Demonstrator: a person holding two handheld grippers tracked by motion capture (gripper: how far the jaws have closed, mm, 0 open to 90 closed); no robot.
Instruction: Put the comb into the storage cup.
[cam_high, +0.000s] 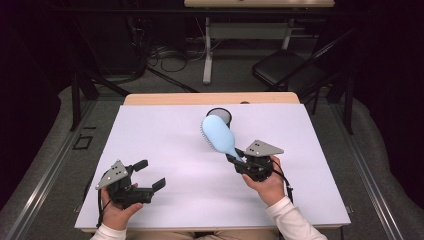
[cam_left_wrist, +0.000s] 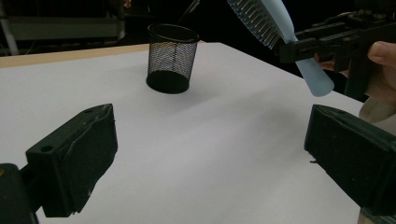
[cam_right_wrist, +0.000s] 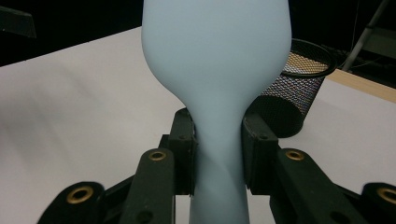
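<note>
Right gripper: jaws clamped on the handle of a light blue hairbrush, one jaw on each side of the narrow neck, as the right gripper view confirms. The brush is held clear of the bench, its head pointing toward 11 o'clock from the gripper, bristles facing the left side of the bench in the high view.

Black mesh cup: upright on the bench at 12 o'clock from the brush head, partly hidden behind it in the high view. Whether brush and cup touch cannot be told there; the left gripper view shows the cup standing apart from the brush.

Left gripper: jaws wide apart with nothing between them, held over the bench at 8 o'clock from the right gripper.
</note>
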